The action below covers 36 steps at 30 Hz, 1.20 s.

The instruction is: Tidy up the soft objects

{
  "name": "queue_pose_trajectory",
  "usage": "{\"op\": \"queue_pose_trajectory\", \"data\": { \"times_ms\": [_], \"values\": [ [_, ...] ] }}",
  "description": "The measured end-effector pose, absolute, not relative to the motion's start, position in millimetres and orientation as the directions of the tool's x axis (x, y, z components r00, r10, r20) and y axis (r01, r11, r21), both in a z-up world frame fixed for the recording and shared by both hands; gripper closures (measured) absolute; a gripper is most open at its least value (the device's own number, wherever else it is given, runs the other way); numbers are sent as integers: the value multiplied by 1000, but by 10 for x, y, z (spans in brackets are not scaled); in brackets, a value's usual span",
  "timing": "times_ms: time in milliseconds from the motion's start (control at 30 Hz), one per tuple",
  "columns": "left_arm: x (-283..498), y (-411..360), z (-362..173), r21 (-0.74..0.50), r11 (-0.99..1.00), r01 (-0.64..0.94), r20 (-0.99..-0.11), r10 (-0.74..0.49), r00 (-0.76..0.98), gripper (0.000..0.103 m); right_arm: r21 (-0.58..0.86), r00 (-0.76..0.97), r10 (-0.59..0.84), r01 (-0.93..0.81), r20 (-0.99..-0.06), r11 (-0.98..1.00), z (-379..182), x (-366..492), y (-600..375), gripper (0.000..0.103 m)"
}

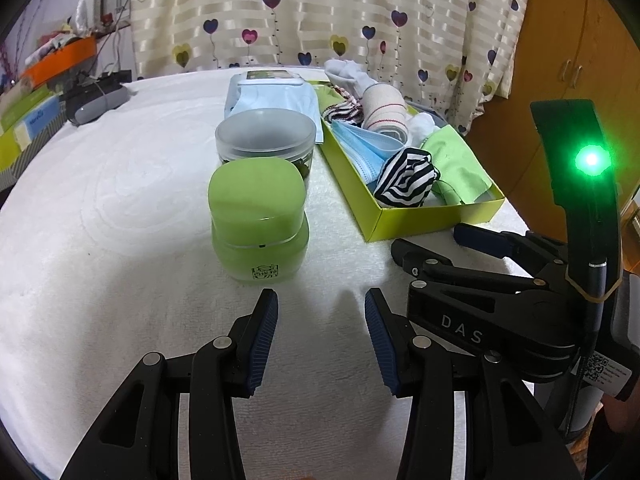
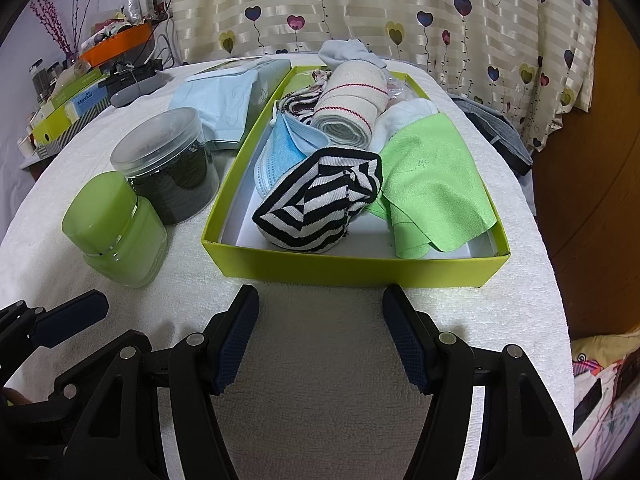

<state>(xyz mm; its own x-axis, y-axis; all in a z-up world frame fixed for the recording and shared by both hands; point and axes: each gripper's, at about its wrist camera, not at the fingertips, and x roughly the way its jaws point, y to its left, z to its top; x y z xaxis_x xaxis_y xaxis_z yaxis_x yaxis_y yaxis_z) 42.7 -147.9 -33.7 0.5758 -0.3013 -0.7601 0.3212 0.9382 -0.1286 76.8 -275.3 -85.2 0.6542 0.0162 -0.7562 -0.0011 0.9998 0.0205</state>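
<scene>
Oddly enough, nothing soft lay loose on the white towel-covered table; as I stood watching, everything of that kind sat already in the box. Furthest left stood the square green plastic jar and just behind it the clear round jar with a frosted lid, dark stuff inside. Both hard, and both left outside the box, which I took to be deliberate. Behind them lay a pale blue soft packet, close against the box's left wall but outside it; whether it counted as one of the soft things I could not tell.

The left gripper hovered low over the towel just in front of the green jar, its jaws apart and empty. To its right the right gripper hung before the near wall of the shallow lime-green cardboard box, jaws likewise spread wide with nothing between them.

Inside the box, from left to right, were a blue pleated face mask, a black-and-white striped cloth bundle slumped at the near end, a cream rolled bandage with a red line further back, some white fabric, and a light green microfibre cloth draped towards the right wall. They lay heaped rather than folded, so I judged the sorting done and only tidying left.
</scene>
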Motion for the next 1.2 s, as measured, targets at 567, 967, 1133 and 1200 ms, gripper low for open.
{"op": "queue_pose_trajectory", "data": {
  "times_ms": [567,967,1133,1200],
  "values": [
    [434,-1497,-348,-125,938,322,-761,-299,576,59,20,654,16,-1,-756,1000,-851,770,-2754,38],
    [433,-1499,-346,-125,939,321,-760,-299,577,59,20,654,16,-1,-756,1000,-854,770,-2754,38],
    [431,-1505,-346,-125,938,323,-760,-299,577,59,20,654,16,-1,-756,1000,-854,769,-2753,38],
    [430,-1508,-346,-124,939,321,-761,-298,577,59,20,654,16,-1,-756,1000,-855,770,-2755,38]
  ]
}}
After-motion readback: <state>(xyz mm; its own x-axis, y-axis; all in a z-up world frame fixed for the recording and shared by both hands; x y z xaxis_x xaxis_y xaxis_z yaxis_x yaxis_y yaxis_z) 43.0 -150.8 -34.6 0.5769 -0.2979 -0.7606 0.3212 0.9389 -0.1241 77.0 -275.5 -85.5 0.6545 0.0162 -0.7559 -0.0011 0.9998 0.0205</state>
